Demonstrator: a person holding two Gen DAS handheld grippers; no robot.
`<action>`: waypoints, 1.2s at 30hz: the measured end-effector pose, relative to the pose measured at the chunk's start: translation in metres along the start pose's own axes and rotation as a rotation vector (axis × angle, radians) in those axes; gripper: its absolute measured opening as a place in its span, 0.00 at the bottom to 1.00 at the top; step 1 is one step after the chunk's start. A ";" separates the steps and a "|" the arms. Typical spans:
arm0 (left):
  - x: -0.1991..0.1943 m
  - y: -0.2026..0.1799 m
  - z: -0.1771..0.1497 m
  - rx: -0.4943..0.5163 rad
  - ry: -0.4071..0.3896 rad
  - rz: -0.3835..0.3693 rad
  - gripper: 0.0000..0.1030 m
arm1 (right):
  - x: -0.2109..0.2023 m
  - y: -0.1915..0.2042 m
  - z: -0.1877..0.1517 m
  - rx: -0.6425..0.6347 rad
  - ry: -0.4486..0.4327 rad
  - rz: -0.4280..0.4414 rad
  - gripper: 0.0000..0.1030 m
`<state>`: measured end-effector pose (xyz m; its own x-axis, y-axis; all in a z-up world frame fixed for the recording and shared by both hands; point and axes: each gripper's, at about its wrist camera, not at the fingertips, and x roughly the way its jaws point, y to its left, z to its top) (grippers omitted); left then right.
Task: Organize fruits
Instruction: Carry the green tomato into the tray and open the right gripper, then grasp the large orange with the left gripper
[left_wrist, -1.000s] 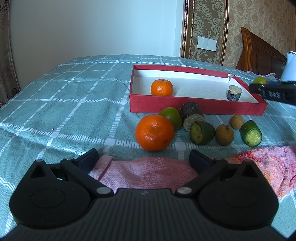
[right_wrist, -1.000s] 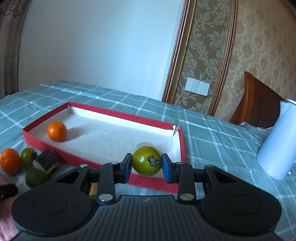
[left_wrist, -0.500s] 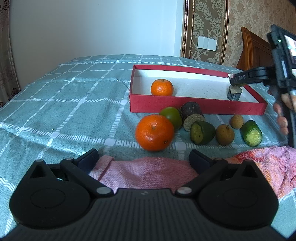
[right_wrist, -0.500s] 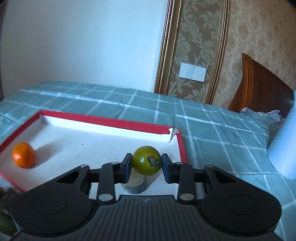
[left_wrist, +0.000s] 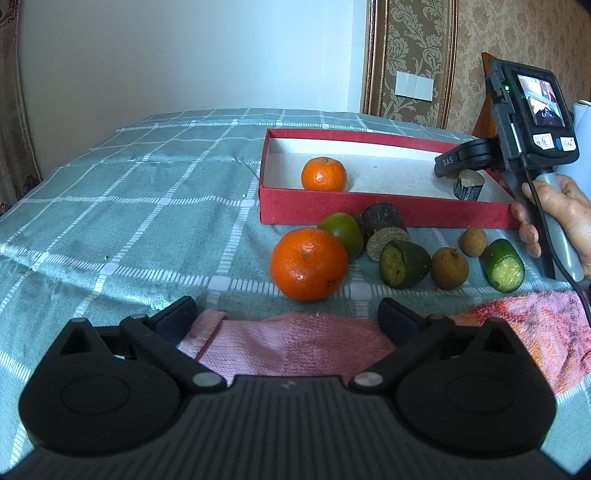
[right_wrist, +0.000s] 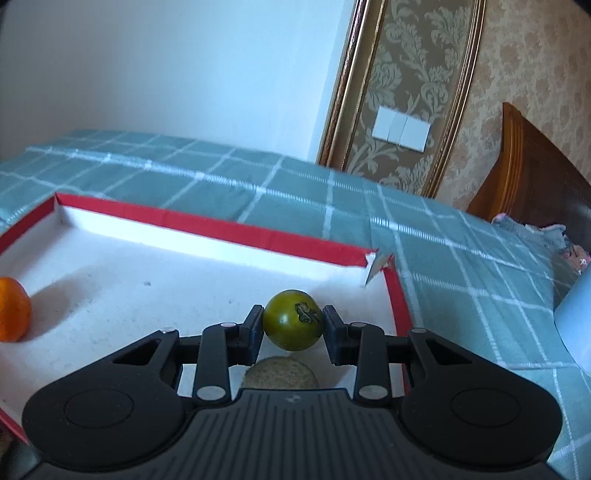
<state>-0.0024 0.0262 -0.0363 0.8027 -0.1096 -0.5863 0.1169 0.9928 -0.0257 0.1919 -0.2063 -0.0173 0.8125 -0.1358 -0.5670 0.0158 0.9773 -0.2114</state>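
Observation:
My right gripper (right_wrist: 293, 325) is shut on a green tomato (right_wrist: 293, 319) and holds it over the right end of the red box (right_wrist: 207, 225), just above a dark cut piece (right_wrist: 280, 376). An orange (right_wrist: 13, 314) lies at the box's left. In the left wrist view my left gripper (left_wrist: 286, 317) is open and empty above a pink towel (left_wrist: 295, 339). In front of it lie a large orange (left_wrist: 308, 264), a green tomato (left_wrist: 341, 230), a dark cut cylinder (left_wrist: 382, 230), two green cut pieces (left_wrist: 404, 264) and two small brown fruits (left_wrist: 448, 262), all outside the red box (left_wrist: 384, 210).
The right gripper's body (left_wrist: 528, 122) and the hand holding it stand over the box's right end. A white cylinder (right_wrist: 576, 317) stands right of the box. A wooden headboard (right_wrist: 535, 177) and a wall are behind the checked bedspread (left_wrist: 129, 206).
My right gripper has moved forward and left over the box with the green tomato, lowering toward the floor of the box. My left gripper has not moved.

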 end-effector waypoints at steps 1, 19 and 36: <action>0.000 0.000 0.000 0.000 0.000 0.000 1.00 | 0.000 0.000 0.000 0.002 0.002 0.000 0.32; 0.000 0.000 0.000 0.001 0.000 0.000 1.00 | -0.076 -0.014 -0.030 0.046 -0.098 0.088 0.76; 0.004 -0.009 0.010 0.057 -0.004 0.043 1.00 | -0.100 -0.044 -0.072 0.246 -0.035 0.134 0.91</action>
<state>0.0057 0.0163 -0.0305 0.8102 -0.0670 -0.5823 0.1149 0.9923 0.0457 0.0684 -0.2472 -0.0085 0.8366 -0.0008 -0.5478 0.0443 0.9968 0.0662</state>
